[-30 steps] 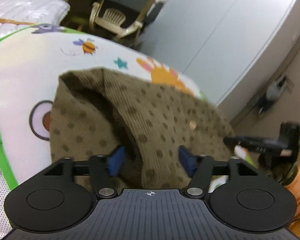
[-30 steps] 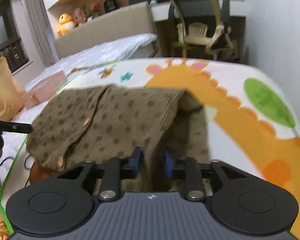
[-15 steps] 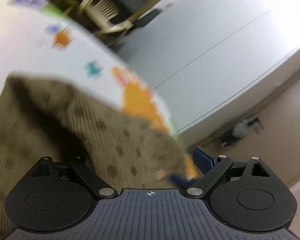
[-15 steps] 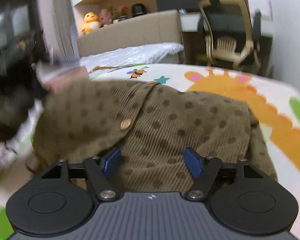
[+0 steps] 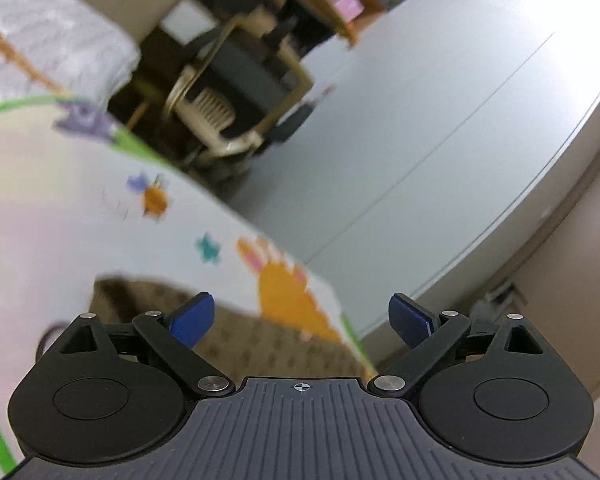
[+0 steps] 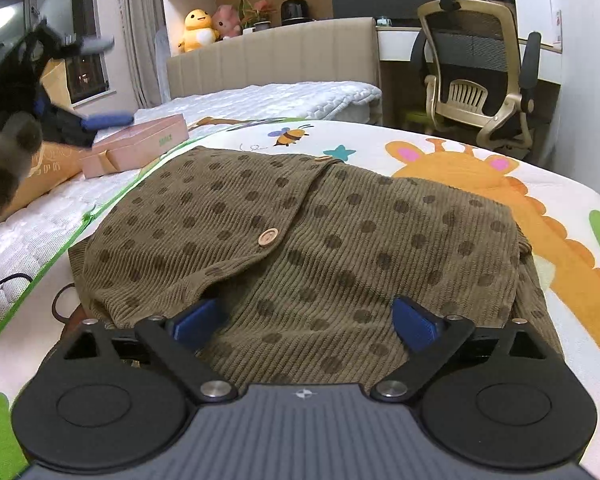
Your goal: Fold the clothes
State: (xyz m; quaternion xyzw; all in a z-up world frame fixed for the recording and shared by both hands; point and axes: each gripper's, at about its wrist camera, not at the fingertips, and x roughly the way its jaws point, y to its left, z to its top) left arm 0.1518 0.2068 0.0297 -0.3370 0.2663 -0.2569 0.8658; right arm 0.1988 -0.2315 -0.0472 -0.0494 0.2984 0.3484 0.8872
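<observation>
Left gripper [image 5: 300,316]: jaws spread wide, nothing between the blue pads; they have just been opening further. It is lifted off the cloth and aimed past the garment toward the wall, which reads as a release after laying down a fold.

Garment [image 6: 300,240]: a brown dotted corduroy cardigan lying on the play mat [image 6: 480,168], toward the mat's left edge, its near hem at the mat's near edge. One panel is folded across the front, so the button placket [image 6: 296,216] runs on a diagonal. A wooden button [image 6: 268,237] sits mid-placket. The right flank bulges and a layer shows beneath it; judged as a sleeve tucked under, not confirmed.

Right gripper [image 6: 306,322]: jaws released and standing wide just over the near hem. They have just been opening. Cloth lies below and between the pads, but neither pad presses on it. Placement suggests the fold has been set down and let go here.

Surroundings: a pink box [image 6: 134,148] rests on the bed beyond the mat's left edge, clear of the work. An office chair [image 6: 476,80] stands past the far right corner.

Stage, as judged: one fold laid and both hands free. The bundle is not yet compact.

Risk: thick corduroy may spring the flap open.
</observation>
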